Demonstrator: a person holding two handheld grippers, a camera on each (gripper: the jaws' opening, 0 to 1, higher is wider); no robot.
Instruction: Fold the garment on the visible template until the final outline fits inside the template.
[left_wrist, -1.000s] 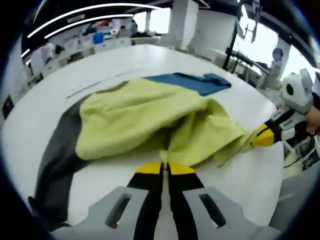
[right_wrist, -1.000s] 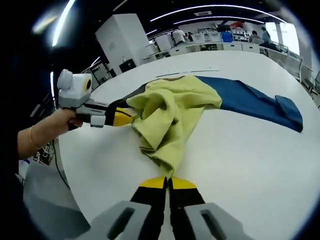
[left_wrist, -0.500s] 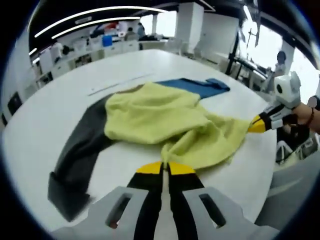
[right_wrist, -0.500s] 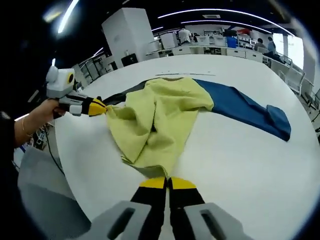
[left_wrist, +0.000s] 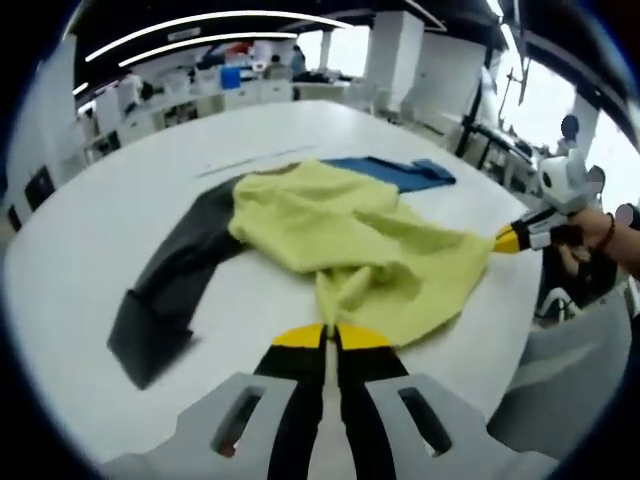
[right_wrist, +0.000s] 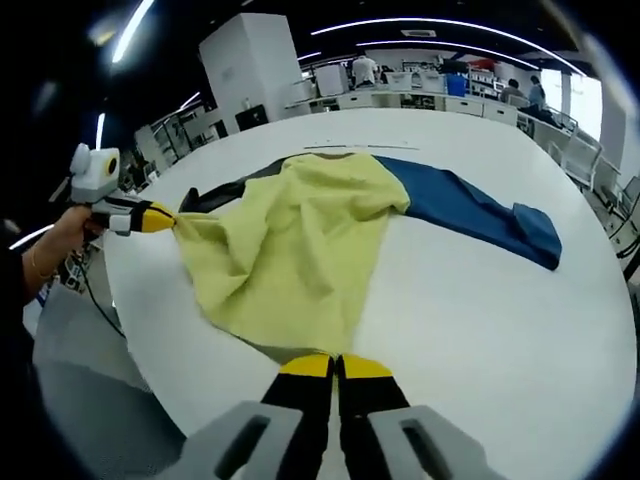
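A garment with a yellow body (left_wrist: 330, 225), a dark grey sleeve (left_wrist: 175, 285) and a blue sleeve (left_wrist: 395, 172) lies on the white round table (left_wrist: 90, 230). My left gripper (left_wrist: 325, 335) is shut on the yellow hem at its near edge. It appears at the left of the right gripper view (right_wrist: 160, 217), pinching one hem corner. My right gripper (right_wrist: 335, 365) is shut on the hem of the yellow body (right_wrist: 290, 250), and its tip (left_wrist: 508, 240) holds the other corner. The yellow cloth is stretched between them, with the blue sleeve (right_wrist: 480, 210) to its right and the grey sleeve (right_wrist: 215, 192) behind it.
The table's edge (right_wrist: 150, 370) runs close under both grippers, with floor beyond. A thin dark line (right_wrist: 330, 147) marks the table behind the collar. A person's hand (right_wrist: 60, 235) holds the left gripper. Desks and people stand far behind.
The grippers have drawn apart and toward the table's edge. The bunched yellow body has opened out into a flatter sheet, and both sleeves have slid after it.
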